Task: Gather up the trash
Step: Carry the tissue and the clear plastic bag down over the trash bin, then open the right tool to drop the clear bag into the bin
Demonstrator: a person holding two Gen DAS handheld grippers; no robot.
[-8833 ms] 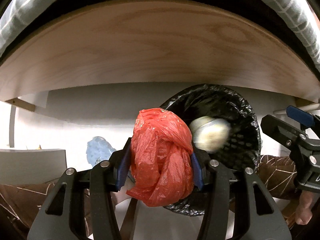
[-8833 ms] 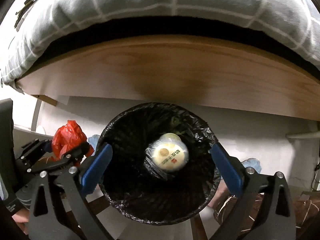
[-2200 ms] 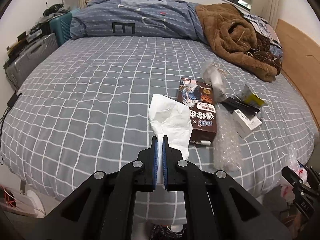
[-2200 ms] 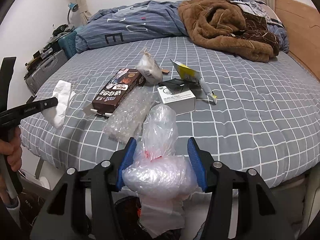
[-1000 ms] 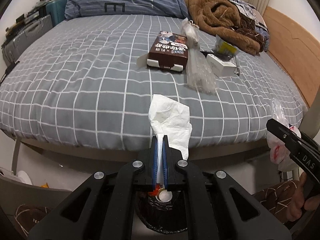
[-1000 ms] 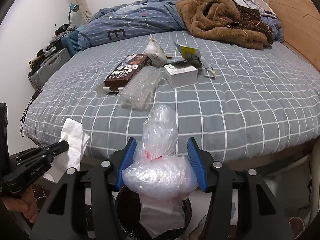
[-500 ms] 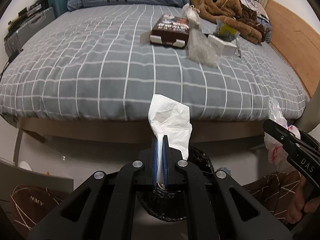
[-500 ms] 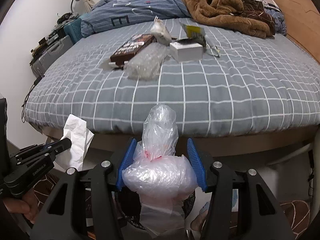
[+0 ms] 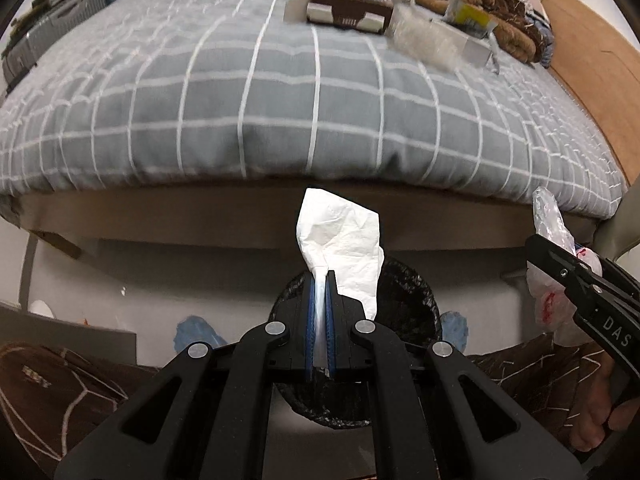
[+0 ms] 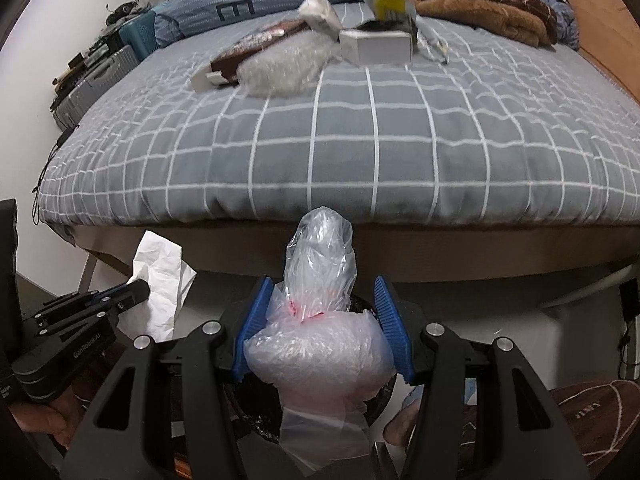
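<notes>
The jaws of the left gripper (image 9: 319, 312) are pinched fully together on a white tissue (image 9: 340, 240), which stands up and flops to the right just beyond their tips. The jaws of the right gripper (image 10: 322, 328) stand about half open, clamped on either side of a clear plastic bag (image 10: 320, 340) stuffed with wrap, its knotted top poking up between them. Directly below and behind both sets of jaws sits the black-lined trash bin (image 9: 412, 300); beyond it rises the bed (image 9: 280, 100), where a brown box (image 9: 348, 10), bubble wrap (image 10: 280, 64) and a white box (image 10: 376, 46) wait to be collected.

To drop cleanly, I would centre each load over the bin mouth before parting the jaws, tissue first, since it is light and may drift or cling to a pad.

Compared with a second ago, both grippers have sunk and tipped downward: the bed has climbed in each view and more of the bin shows, while both grips are unchanged.
</notes>
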